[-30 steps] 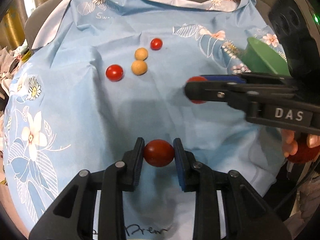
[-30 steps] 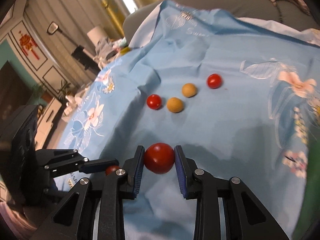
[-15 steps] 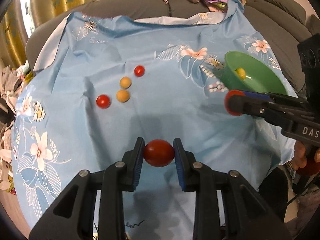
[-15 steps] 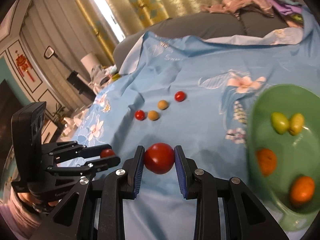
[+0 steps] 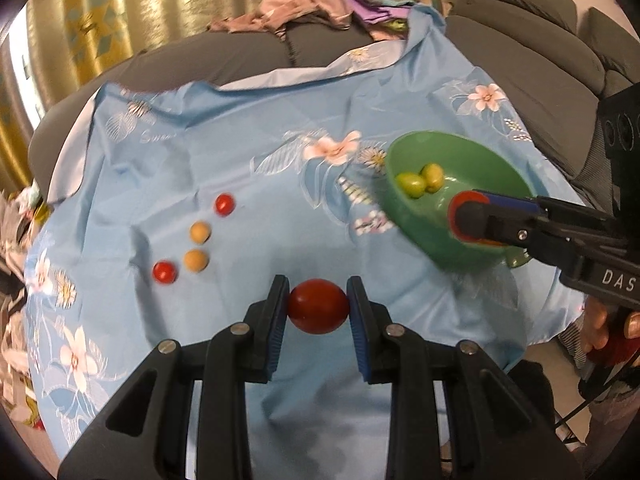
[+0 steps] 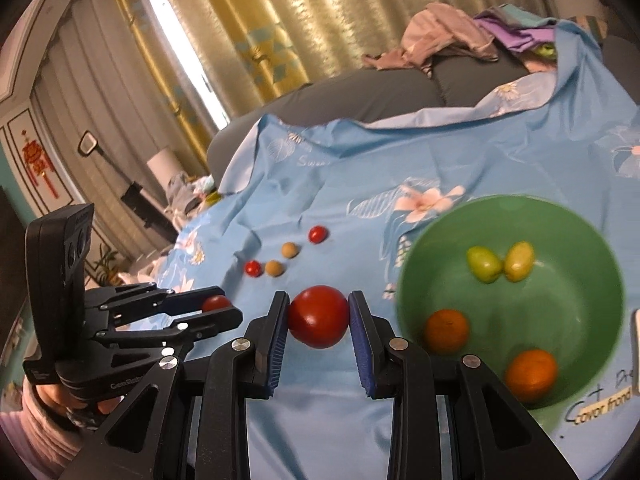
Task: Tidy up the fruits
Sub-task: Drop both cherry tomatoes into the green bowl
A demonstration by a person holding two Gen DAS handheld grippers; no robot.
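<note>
Green bowl [image 6: 600,248], red tomatoes [image 5: 318,306], pale-blue cloth [image 5: 240,152] with white-and-pink flower print.

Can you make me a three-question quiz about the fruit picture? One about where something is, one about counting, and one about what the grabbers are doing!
1. Where are the two yellow-green fruits?
A. On the blue cloth
B. Inside the green bowl
C. On the grey sofa

2. How many small fruits lie loose on the blue cloth?
A. Two
B. Four
C. Seven

3. What is the right gripper doing?
A. Standing open with nothing in it
B. Pinching the bowl's rim
C. Clamped on a red tomato

Answers:
1. B: they sit side by side inside the green bowl, with two orange fruits nearer its front.
2. B: two small red fruits and two tan fruits lie in a loose group.
3. C: its blue pads press both sides of the right red tomato; the left gripper likewise holds the left red tomato.
</note>
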